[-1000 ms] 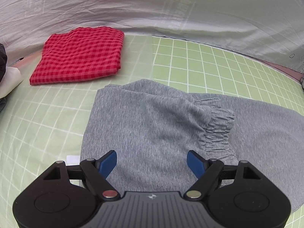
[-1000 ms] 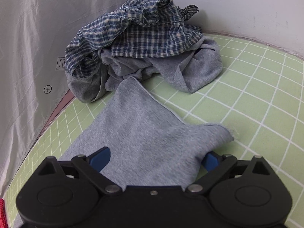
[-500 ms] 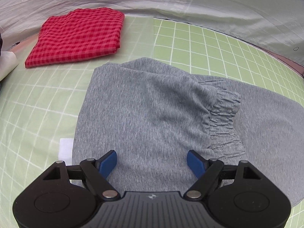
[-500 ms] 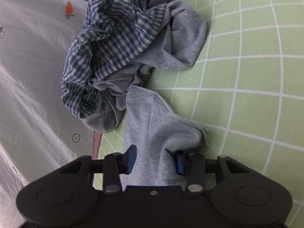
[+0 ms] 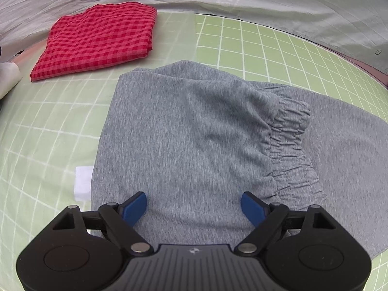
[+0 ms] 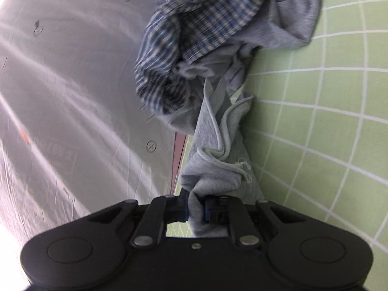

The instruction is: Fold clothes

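Left wrist view: the left gripper (image 5: 194,206) hovers with jaws opening over the grey trousers (image 5: 194,131) on the green mat (image 5: 43,126) — probably to pin them.

Right wrist view, blurred: the right gripper (image 6: 196,209) is closing on the bunched trouser leg (image 6: 213,169) — seemingly to fold it over.

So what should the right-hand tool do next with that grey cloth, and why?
Probably lift and carry the pinched end toward the waistband. The right gripper has its jaws closing on a bunched end of the grey shorts, while the left gripper, jaws opening, hovers over the flat part without gripping it.
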### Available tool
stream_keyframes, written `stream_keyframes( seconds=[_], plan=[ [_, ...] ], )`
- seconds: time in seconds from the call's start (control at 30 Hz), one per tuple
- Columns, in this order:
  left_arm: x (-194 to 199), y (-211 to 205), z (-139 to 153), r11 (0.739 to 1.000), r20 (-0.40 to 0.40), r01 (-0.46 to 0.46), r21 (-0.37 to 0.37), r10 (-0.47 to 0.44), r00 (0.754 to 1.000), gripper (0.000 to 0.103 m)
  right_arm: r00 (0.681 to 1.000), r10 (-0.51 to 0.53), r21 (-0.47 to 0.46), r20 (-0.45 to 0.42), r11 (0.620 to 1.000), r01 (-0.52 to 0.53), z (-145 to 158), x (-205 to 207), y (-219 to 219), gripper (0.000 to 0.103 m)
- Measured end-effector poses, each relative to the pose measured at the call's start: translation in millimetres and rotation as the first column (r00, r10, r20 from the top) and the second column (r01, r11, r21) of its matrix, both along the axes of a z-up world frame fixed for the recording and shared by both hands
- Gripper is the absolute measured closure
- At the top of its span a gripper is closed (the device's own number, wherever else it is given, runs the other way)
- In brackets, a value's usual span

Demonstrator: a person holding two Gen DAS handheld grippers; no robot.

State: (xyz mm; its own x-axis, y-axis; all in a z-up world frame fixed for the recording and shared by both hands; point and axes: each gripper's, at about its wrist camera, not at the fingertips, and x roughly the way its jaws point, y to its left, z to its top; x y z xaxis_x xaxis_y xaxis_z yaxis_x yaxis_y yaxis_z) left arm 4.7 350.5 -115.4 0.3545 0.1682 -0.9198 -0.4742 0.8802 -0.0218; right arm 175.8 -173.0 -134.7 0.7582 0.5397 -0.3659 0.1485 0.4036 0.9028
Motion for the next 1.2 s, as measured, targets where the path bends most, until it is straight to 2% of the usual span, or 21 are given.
stream_keyframes(
  seconds=[0.1,0.23,0.37,0.47,0.6,0.67,0.73,0.8,0.87,0.93,1.0,1.03,1.07,1.2],
  plan=[
    [2,-1,-1,1.000,-0.005,0.004,0.005,-0.004,1.000,0.016,0.989,0.143,-0.109,0.023,0.984,-0.140,17,5,30,0.091],
    [0,-3,-1,1.000,-0.005,0.008,0.012,-0.008,1.000,0.015,0.939,0.342,-0.236,0.035,0.916,-0.325,35,1,80,0.091],
    [0,-4,-3,1.000,0.002,0.009,0.017,-0.009,1.000,0.013,0.877,0.479,-0.258,0.028,0.852,-0.456,37,-10,129,0.091],
    [0,-5,-5,1.000,0.003,0.015,0.024,-0.015,1.000,0.012,0.838,0.545,-0.245,-0.007,0.812,-0.530,26,-23,161,0.091],
    [0,-6,-6,0.999,0.009,0.019,0.032,-0.020,1.000,0.010,0.809,0.577,-0.253,-0.110,0.771,-0.584,2,-43,186,0.091],
    [-1,-6,-6,0.999,0.012,0.020,0.033,-0.021,1.000,0.009,0.805,0.576,-0.262,-0.143,0.762,-0.592,-3,-52,190,0.091],
    [-2,-6,-7,0.999,0.013,0.021,0.036,-0.021,1.000,0.007,0.810,0.572,-0.251,-0.129,0.771,-0.585,2,-60,189,0.091],
    [-3,-7,-9,0.999,0.010,0.018,0.043,-0.018,1.000,0.003,0.816,0.559,-0.285,-0.149,0.765,-0.577,7,-66,189,0.086],
    [-2,-6,-9,0.999,0.004,0.008,0.042,-0.008,1.000,0.000,0.816,0.546,-0.365,-0.188,0.733,-0.574,10,-68,190,0.083],
    [-1,-5,-9,0.999,0.002,0.008,0.041,-0.008,1.000,0.000,0.824,0.534,-0.382,-0.188,0.734,-0.562,14,-71,188,0.083],
    [-2,-5,-10,0.999,0.007,0.010,0.043,-0.010,1.000,0.000,0.839,0.514,-0.399,-0.179,0.741,-0.540,21,-73,186,0.066],
    [-2,-6,-10,0.999,0.010,0.011,0.045,-0.012,1.000,0.000,0.844,0.508,-0.419,-0.172,0.738,-0.530,26,-74,186,0.062],
    [-3,-6,-10,0.999,0.013,0.012,0.047,-0.012,1.000,0.000,0.846,0.506,-0.444,-0.167,0.728,-0.523,31,-75,187,0.059],
    [-3,-6,-9,0.999,0.021,0.013,0.050,-0.014,1.000,0.000,0.854,0.500,-0.473,-0.141,0.724,-0.502,48,-74,187,0.059]
  ],
)
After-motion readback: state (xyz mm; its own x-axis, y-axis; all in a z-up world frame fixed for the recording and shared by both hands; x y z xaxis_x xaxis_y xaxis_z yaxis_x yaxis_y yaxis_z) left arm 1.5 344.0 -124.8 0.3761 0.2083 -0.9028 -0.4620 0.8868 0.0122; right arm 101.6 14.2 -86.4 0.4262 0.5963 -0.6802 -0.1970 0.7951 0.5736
